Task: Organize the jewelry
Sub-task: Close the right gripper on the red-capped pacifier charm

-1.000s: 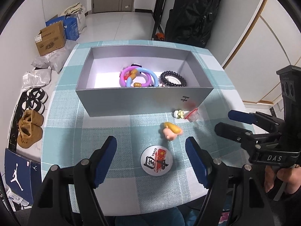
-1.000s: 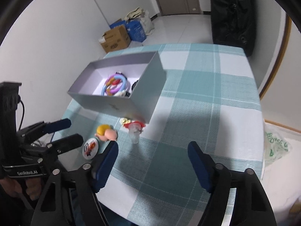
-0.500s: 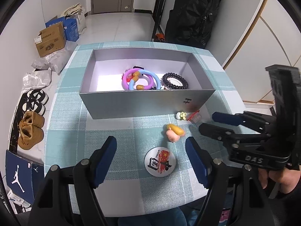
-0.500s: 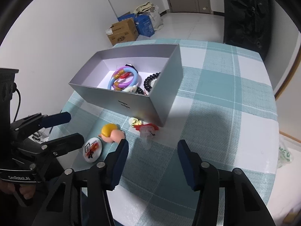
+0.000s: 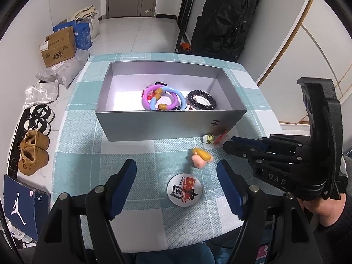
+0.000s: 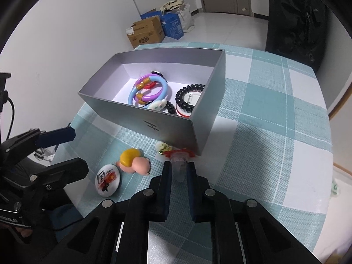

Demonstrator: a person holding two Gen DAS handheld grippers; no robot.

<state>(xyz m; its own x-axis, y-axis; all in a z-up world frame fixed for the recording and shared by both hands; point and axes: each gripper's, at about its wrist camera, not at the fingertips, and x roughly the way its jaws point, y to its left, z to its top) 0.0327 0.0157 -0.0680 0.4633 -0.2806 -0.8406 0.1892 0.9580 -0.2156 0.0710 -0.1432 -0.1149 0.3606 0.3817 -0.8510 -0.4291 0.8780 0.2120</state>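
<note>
A grey box point(image 5: 154, 127) point(image 6: 140, 114) on the checked tablecloth holds coloured bangles point(image 5: 162, 98) point(image 6: 149, 90) and a black bead bracelet point(image 5: 201, 100) point(image 6: 187, 96). In front of it lie a small white flower charm point(image 5: 208, 138) point(image 6: 162, 147), a clear piece with a red rim point(image 6: 179, 161) point(image 5: 221, 136), a pink and yellow figure point(image 5: 201, 157) point(image 6: 134, 161) and a round China badge point(image 5: 184, 188) point(image 6: 106, 179). My right gripper point(image 6: 178, 167) point(image 5: 230, 145) has its fingers closed against the clear red-rimmed piece on the table. My left gripper point(image 5: 177, 189) point(image 6: 68, 149) is open above the badge.
A black backpack point(image 5: 224, 19) stands beyond the table's far edge. Cardboard boxes point(image 5: 58, 46) point(image 6: 146, 33), bags and shoes point(image 5: 33, 151) lie on the floor at the left. The table's right half point(image 6: 275, 132) is bare cloth.
My right gripper has moved forward to the clear red-rimmed piece and narrowed from wide open to closed around it. My left gripper has stayed open over the badge.
</note>
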